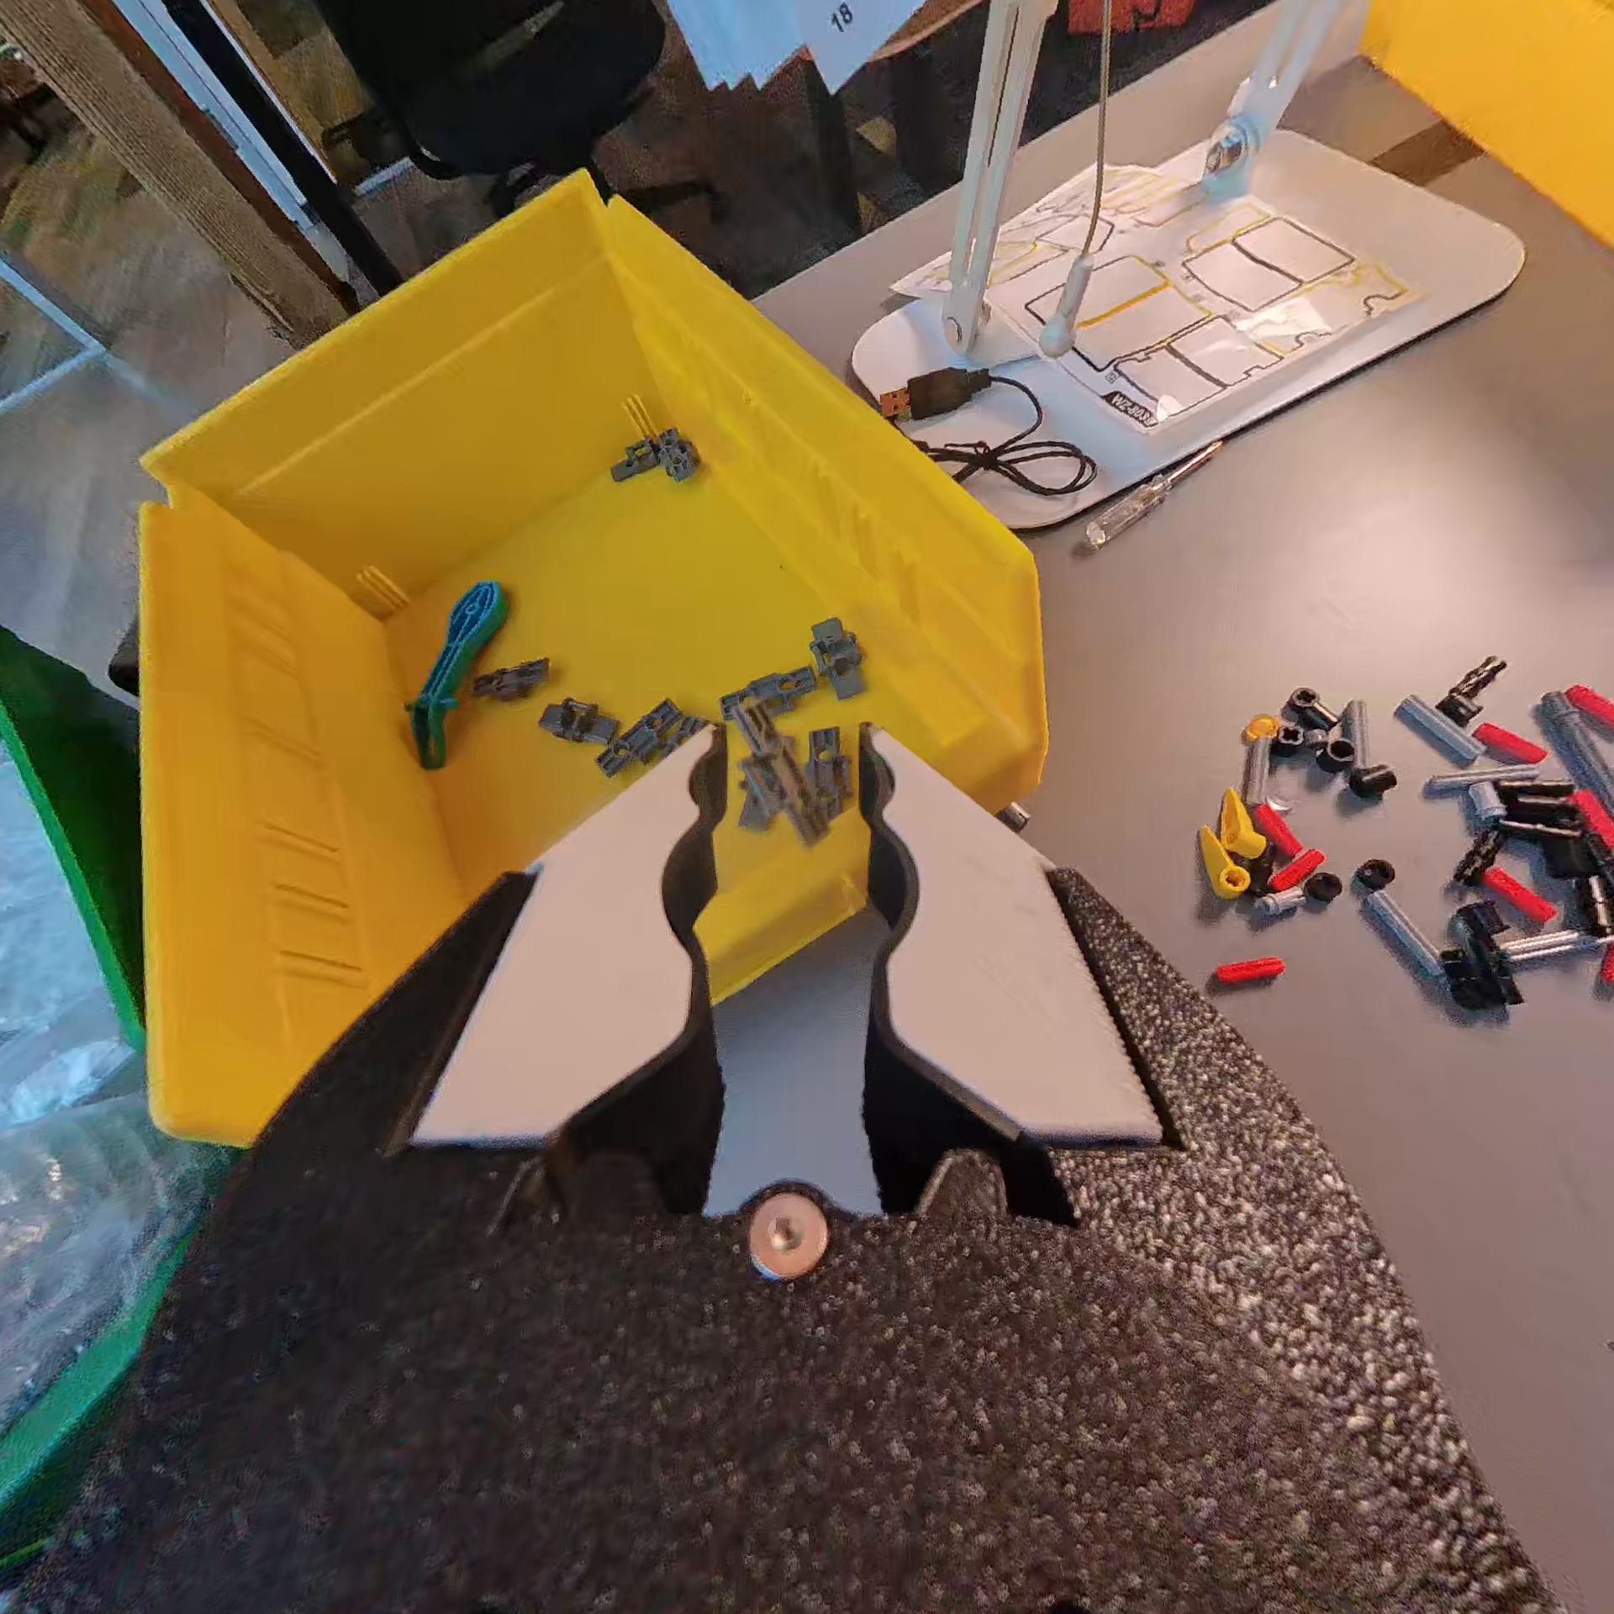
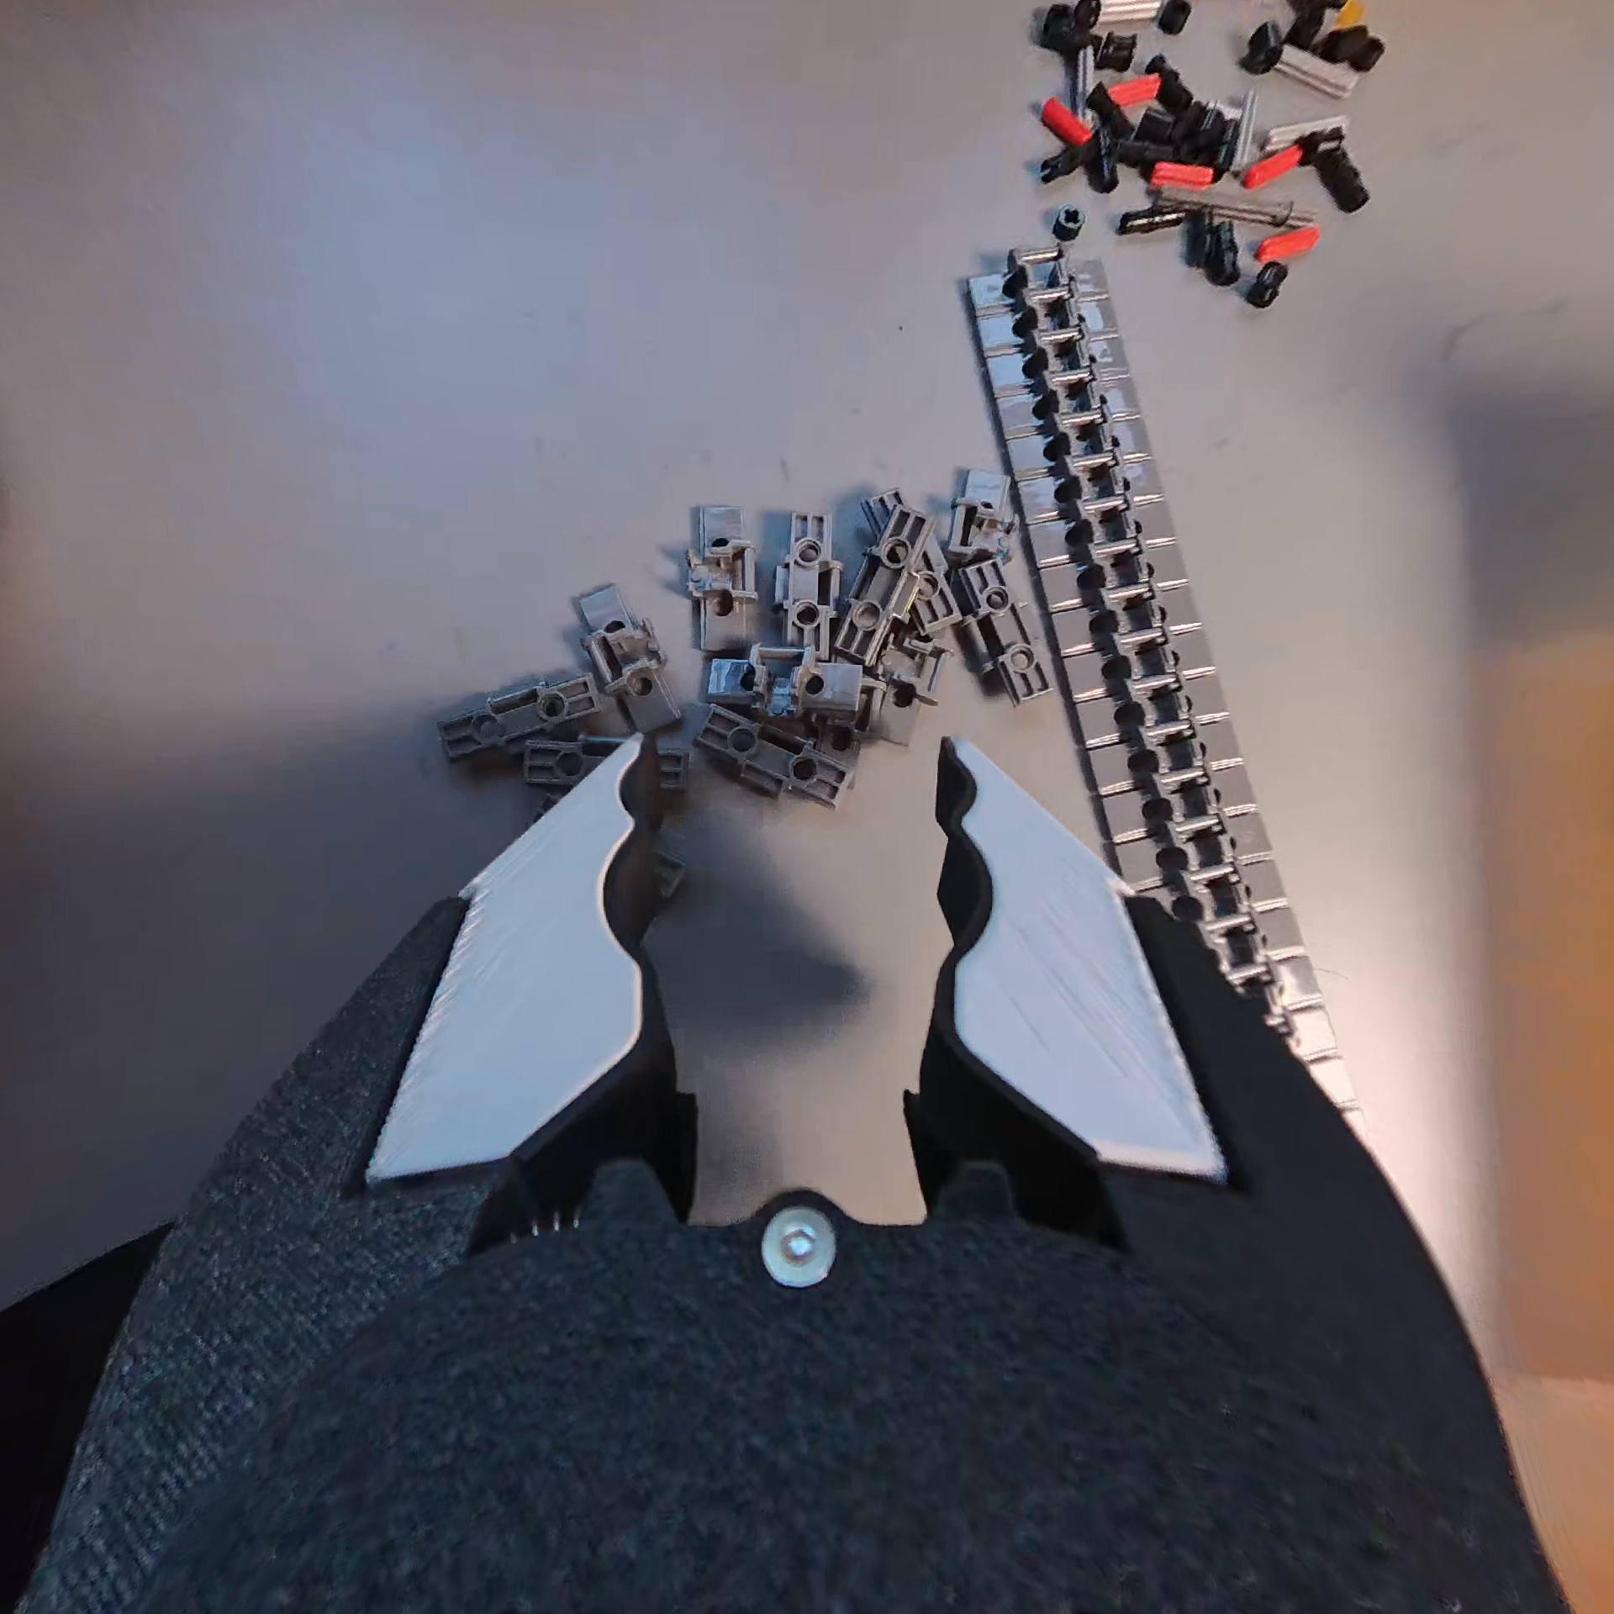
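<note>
Both grippers hang with fingers apart and empty, over a grey table (image 2: 349,349).

Left gripper (image 1: 793,742), narrowly parted, sits above the yellow bin (image 1: 288,786) holding loose grey links (image 1: 786,786). Right gripper (image 2: 790,751), wide, hovers by a pile of grey links (image 2: 786,629) beside the assembled track strip (image 2: 1127,629).

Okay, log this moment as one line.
left gripper: open, over grey links in yellow bin | right gripper: open, at loose grey links on table | assembled track strip beside
</note>
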Demonstrator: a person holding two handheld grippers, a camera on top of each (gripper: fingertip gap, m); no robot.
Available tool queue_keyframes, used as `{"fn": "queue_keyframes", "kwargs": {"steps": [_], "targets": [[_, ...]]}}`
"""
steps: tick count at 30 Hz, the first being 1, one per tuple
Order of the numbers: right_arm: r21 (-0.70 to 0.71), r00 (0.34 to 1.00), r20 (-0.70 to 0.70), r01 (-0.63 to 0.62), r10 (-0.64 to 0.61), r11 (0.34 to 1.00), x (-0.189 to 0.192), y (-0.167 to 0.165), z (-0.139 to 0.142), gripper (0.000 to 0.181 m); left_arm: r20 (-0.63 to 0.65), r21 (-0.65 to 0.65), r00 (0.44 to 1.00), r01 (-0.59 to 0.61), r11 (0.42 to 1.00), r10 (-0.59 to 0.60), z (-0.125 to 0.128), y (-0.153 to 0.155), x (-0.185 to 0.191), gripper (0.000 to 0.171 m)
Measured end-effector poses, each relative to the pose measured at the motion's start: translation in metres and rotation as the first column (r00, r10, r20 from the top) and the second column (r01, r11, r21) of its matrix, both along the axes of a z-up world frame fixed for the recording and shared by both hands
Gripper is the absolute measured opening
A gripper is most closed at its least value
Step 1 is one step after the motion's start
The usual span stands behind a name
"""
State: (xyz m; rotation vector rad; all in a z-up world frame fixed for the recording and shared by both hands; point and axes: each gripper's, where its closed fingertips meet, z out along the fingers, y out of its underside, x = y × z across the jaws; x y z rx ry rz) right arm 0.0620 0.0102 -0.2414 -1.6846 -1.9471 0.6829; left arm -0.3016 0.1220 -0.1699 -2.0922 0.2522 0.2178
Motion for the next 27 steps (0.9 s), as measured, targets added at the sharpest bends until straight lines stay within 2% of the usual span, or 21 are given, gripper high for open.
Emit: {"fn": "queue_keyframes", "kwargs": {"steps": [3,6,8,11,13,15,19,21,24,25,27], "targets": [[-0.009,1.000,0.016,0.011,-0.011,1.000,-0.007,-0.001,-0.009,0.062,0.053,0.045,0.998,0.042,0.998,-0.044,0.009,-0.002,0.015,0.037],[-0.033,1.000,0.002,0.001,-0.001,0.999,-0.017,-0.007,-0.011,0.044,0.123,0.088,0.971,0.197,0.976,-0.207,0.020,-0.010,0.063,0.039],[-0.031,1.000,-0.006,-0.026,0.026,0.999,-0.021,-0.012,-0.011,0.033,0.215,0.081,0.917,0.325,0.942,-0.335,0.017,-0.023,0.105,0.039],[-0.004,0.999,-0.012,-0.037,0.037,0.999,-0.023,-0.013,-0.009,0.027,0.390,0.049,0.781,0.511,0.858,-0.488,0.006,-0.051,0.165,0.039],[0.027,0.998,-0.047,-0.034,0.035,0.999,-0.024,-0.011,-0.002,0.023,0.519,0.040,0.647,0.634,0.772,-0.558,-0.001,-0.076,0.203,0.038],[0.061,0.995,-0.091,-0.031,0.037,0.998,-0.028,-0.009,0.005,0.024,0.624,0.038,0.517,0.728,0.684,-0.585,-0.006,-0.097,0.235,0.041],[0.118,0.974,-0.220,-0.027,0.052,0.993,-0.041,-0.010,0.028,0.024,0.728,0.071,0.331,0.835,0.545,-0.601,-0.011,-0.125,0.280,0.042],[0.144,0.943,-0.326,-0.025,0.071,0.989,-0.049,-0.014,0.047,0.024,0.786,0.121,0.231,0.852,0.509,-0.573,-0.005,-0.134,0.297,0.044],[0.230,0.894,-0.430,-0.028,0.127,0.973,-0.060,-0.024,0.069,0.024,0.855,0.186,0.113,0.844,0.502,-0.507,0.004,-0.138,0.312,0.043],[0.268,0.888,-0.438,-0.025,0.144,0.963,-0.063,-0.027,0.073,0.024,0.867,0.199,0.081,0.848,0.491,-0.491,0.006,-0.141,0.315,0.039],[0.333,0.881,-0.441,-0.015,0.170,0.943,-0.068,-0.031,0.077,0.024,0.881,0.198,0.044,0.870,0.451,-0.472,0.007,-0.150,0.319,0.017]]}}
